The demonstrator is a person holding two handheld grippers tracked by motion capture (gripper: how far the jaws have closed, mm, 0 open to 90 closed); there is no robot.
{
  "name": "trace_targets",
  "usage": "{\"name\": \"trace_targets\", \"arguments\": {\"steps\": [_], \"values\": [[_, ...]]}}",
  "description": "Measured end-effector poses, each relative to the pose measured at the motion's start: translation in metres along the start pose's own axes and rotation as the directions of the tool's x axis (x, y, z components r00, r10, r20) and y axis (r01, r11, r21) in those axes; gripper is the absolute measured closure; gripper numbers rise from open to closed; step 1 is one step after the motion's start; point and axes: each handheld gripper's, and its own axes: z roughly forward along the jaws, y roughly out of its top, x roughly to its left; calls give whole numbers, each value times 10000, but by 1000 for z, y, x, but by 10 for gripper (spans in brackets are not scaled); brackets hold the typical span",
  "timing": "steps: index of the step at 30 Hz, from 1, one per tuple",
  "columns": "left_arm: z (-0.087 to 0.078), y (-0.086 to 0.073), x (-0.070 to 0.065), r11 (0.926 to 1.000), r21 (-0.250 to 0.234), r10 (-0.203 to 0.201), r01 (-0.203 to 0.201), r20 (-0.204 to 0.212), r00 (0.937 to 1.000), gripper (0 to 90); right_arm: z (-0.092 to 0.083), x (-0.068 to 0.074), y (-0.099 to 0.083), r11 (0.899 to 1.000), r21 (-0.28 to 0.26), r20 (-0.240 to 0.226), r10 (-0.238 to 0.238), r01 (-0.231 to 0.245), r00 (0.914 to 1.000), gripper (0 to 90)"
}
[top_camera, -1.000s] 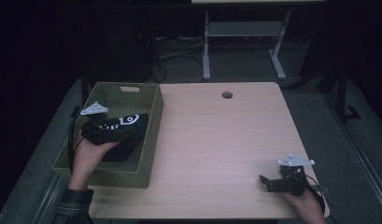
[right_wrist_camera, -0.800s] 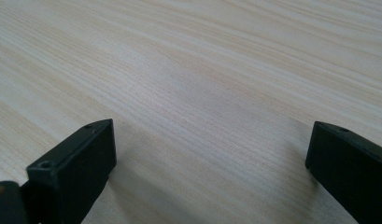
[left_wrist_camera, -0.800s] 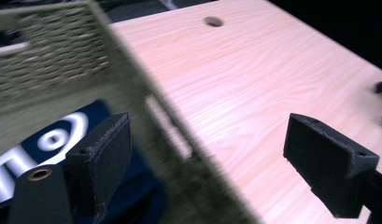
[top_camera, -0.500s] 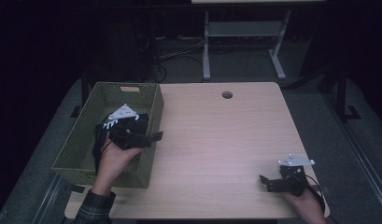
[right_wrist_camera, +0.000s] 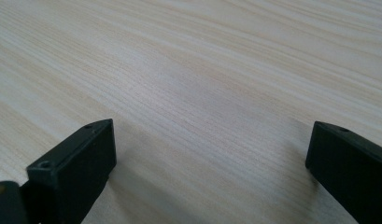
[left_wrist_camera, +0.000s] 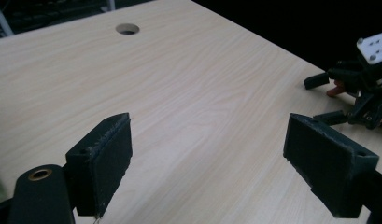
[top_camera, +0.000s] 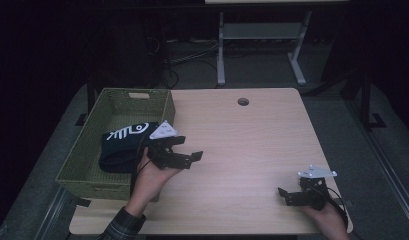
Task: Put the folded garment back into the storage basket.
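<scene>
Left gripper (top_camera: 189, 149): jaws wide apart, holding nothing, over the counter (top_camera: 242, 145) just beside the green basket (top_camera: 84, 155). The dark folded garment (top_camera: 123, 147) lies inside that basket. Right gripper (top_camera: 284, 196): jaws wide apart, empty, near the counter's front right corner.

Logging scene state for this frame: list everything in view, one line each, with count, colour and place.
Table: 1, light wood, centre; round hole near far edge.
Basket: 1, olive green, table's left edge.
Cloth: 1, black with white print, inside basket.
Metal frame: 1, grey, floor beyond table.
Left gripper: 1, black, open, over table beside basket.
Right gripper: 1, black, open, near right corner.
Hands: 2, one holding each gripper.
</scene>
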Motion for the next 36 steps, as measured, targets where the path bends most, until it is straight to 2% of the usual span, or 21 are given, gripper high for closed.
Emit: {"name": "trace_targets", "arguments": {"steps": [7,9,17,22,30,36], "values": [[19,-11,-11,9995,207,220,-222,80,9997,150,0,0,0,10000,6,-9,-4,4,10000,13],[28,-18,-15,9987,296,418,-418,1,9991,150,0,0,0,10000,9,-7,-1,1,10000,14],[52,-39,-20,9927,956,745,-741,-12,9972,150,0,0,0,10000,2,15,-4,4,10000,13],[65,-54,-18,9857,1383,994,-961,-171,9949,150,0,0,0,10000,2,14,-6,6,10000,14],[82,-71,-16,9760,1969,1001,-932,-254,9946,149,0,0,0,10000,4,15,-3,3,10000,13],[91,-80,-15,9652,2407,1131,-1023,-316,9931,145,0,0,0,10000,4,14,1,-1,10000,14]]}}
